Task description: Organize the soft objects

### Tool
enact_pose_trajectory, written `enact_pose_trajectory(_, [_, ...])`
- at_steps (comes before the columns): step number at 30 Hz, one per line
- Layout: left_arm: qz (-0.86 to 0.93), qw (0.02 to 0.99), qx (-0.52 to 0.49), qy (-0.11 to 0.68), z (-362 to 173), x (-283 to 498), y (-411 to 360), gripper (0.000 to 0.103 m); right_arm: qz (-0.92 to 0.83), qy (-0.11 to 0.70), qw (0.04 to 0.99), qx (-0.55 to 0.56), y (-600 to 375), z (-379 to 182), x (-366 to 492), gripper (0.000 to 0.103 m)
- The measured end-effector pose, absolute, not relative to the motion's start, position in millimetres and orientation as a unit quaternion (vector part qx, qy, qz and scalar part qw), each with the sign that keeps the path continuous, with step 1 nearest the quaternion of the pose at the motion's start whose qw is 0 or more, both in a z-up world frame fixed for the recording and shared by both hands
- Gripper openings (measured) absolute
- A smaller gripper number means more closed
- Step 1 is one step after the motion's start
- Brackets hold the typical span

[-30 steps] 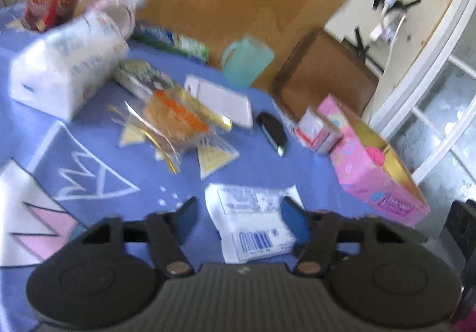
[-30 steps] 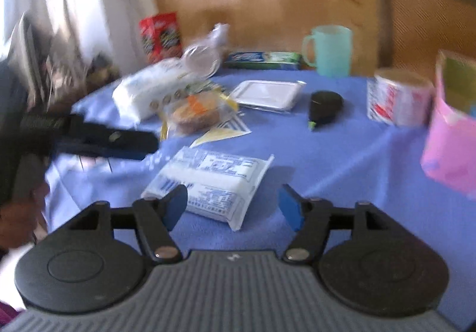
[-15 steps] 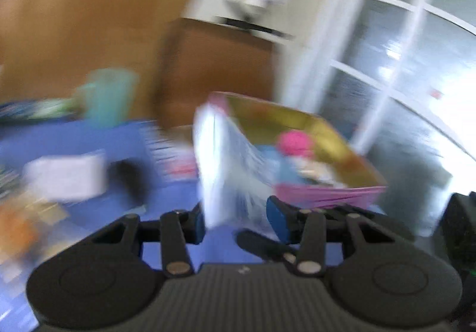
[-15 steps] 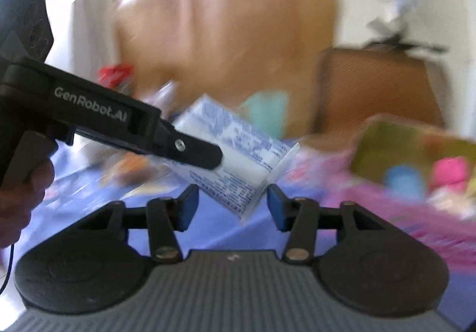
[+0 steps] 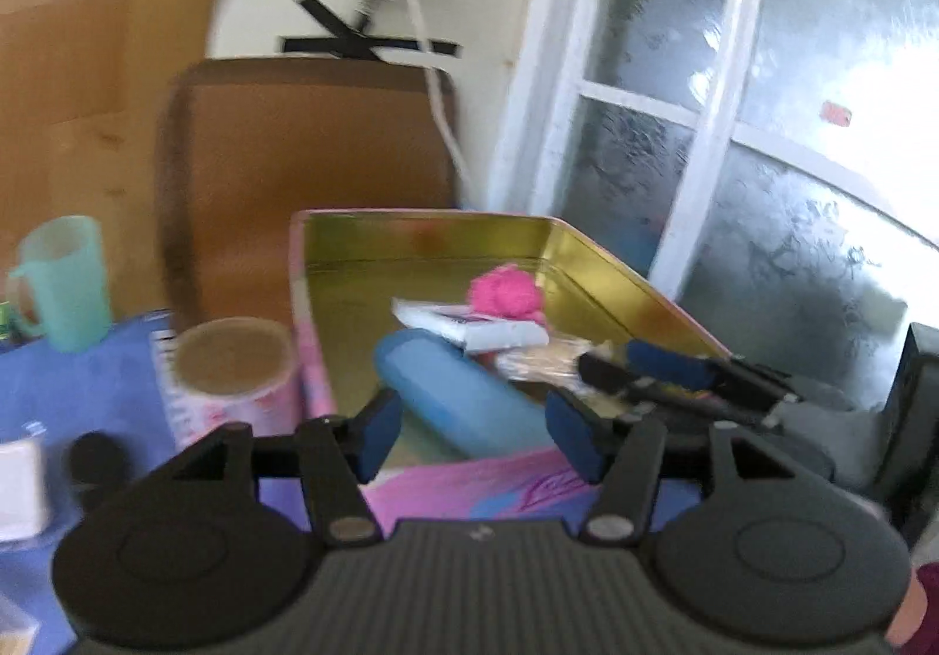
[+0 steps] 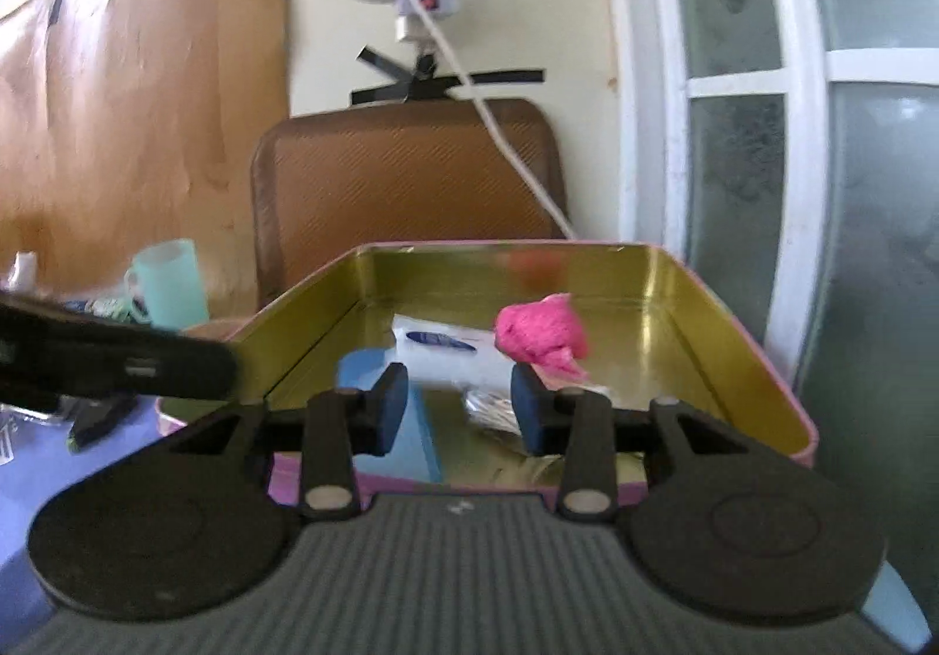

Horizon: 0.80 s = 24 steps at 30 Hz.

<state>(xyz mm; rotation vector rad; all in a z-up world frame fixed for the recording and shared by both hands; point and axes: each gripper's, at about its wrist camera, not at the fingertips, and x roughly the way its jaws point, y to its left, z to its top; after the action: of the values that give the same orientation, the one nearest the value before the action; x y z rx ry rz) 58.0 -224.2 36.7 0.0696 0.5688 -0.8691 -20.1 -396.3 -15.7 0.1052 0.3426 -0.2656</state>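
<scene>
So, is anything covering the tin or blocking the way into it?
Nothing visible does. The tin stands open-topped, with no lid on it. A blue roll, a white packet and a pink pompom lie inside, with bare floor at the back.

wall (image 6: 528, 9) cream w/ black tape | brown chair (image 6: 405, 174) | frosted window (image 5: 792, 127) rt, bright daylight | wood panel (image 6: 135, 97) lt

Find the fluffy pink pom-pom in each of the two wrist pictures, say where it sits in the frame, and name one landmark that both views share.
Left wrist view: the fluffy pink pom-pom sits just right of centre, inside the gold-lined pink tin box, behind a white packet.
Right wrist view: the pom-pom sits right of centre, in the same box.
Shared landmark: the brown chair back behind the box.
</scene>
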Motion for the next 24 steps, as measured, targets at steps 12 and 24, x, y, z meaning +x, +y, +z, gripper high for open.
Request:
enact_pose_trajectory(12, [-0.261, 0.918, -0.054, 0.296, -10.5, 22.9, -8.8, 0.058, 0.031, 0.143, 0.986, 0.074, -325.7, 5.9, -12.9, 0.042])
enact_pose_trajectory(24, [-0.145, 0.934, -0.136, 0.296, -46.8, 49.9, 82.3, 0.06, 0.173, 0.279, 0.944, 0.04, -188.1, -19.9, 118.8, 0.042])
